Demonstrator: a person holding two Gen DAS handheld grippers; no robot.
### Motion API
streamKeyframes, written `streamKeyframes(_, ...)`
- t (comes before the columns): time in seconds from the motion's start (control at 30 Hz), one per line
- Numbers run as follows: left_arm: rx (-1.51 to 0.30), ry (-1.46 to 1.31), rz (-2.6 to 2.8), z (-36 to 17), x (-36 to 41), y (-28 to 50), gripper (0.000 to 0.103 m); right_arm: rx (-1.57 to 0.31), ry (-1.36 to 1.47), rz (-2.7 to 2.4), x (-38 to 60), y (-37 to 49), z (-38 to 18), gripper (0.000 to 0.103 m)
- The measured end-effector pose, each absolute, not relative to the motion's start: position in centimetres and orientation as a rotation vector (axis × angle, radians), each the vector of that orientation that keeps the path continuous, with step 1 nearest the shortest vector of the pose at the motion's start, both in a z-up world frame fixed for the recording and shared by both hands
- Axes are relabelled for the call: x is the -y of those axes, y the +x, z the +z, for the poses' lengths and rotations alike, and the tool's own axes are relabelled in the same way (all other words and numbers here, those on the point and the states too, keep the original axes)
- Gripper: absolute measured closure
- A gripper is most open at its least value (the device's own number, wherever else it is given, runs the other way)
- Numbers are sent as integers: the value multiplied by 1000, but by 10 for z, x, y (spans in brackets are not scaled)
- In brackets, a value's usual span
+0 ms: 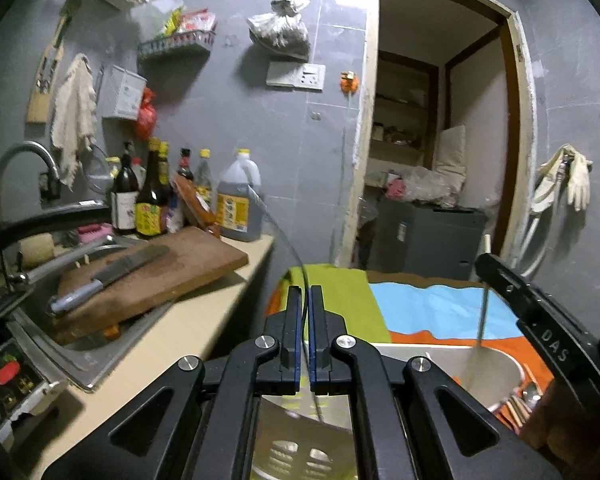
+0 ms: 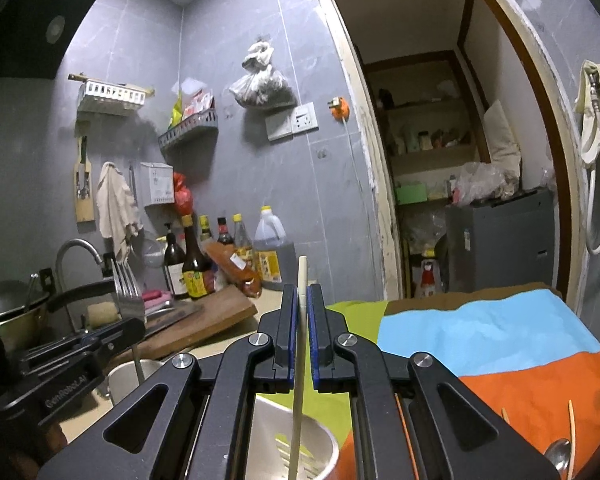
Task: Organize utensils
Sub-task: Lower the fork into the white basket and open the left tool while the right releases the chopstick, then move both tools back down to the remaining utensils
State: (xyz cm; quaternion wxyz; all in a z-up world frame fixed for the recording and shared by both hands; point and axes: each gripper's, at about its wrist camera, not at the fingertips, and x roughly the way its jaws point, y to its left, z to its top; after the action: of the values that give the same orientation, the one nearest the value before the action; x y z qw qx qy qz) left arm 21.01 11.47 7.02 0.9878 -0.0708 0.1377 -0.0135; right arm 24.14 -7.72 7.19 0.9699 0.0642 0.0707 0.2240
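Observation:
My left gripper (image 1: 305, 292) is shut on a metal fork (image 2: 127, 284), tines up; its handle runs down into a pale holder cup (image 2: 124, 380). In the left wrist view it shows only edge-on between the pads. My right gripper (image 2: 302, 290) is shut on a cream chopstick (image 2: 299, 360), held upright. The chopstick's lower end is inside a second white slotted cup (image 2: 328, 444), also seen as the cup (image 1: 496, 376) below the right gripper (image 1: 485, 266). The left gripper (image 2: 134, 324) stands to the left of the right one.
The cups stand on a green, blue and orange cloth (image 2: 500, 332). A spoon (image 2: 558, 454) and loose chopsticks (image 2: 571, 432) lie on it at the right. To the left are a cutting board (image 1: 172, 276) with a knife (image 1: 108, 276) over the sink, sauce bottles (image 1: 152, 196) and a tap (image 1: 24, 156).

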Motion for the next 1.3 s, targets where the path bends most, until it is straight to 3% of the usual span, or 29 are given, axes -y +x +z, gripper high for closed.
streamKeyframes(0.43,-272,-191,-83,90,-120,197,97,-141,126,477,87,231,82,81)
streamKeyframes(0.57,-243,-204,-96,101,-115,189,75,-118,127,467,96,226,91,75)
streamKeyframes(0.63,-227,-213,-112,107,-111,185,70,-105,125,460,104,222,96,62)
streamKeyframes(0.73,-216,-208,-128,114,-102,181,63,-88,131,448,120,214,104,51)
streamKeyframes(0.8,-204,-201,-141,118,-94,176,52,-82,126,436,131,209,108,46)
streamKeyframes(0.83,-198,-200,-149,119,-89,173,49,-80,124,430,138,205,110,36)
streamKeyframes(0.9,-192,-195,-166,121,-80,169,42,-72,128,422,151,198,113,27)
streamKeyframes(1.0,-189,-186,-189,123,-65,162,32,-66,121,400,173,186,117,21)
streamKeyframes(1.2,-196,-150,-226,119,-31,153,22,-54,75,344,209,164,117,3)
streamKeyframes(1.3,-197,-120,-243,115,-13,149,14,-47,57,318,226,153,115,0)
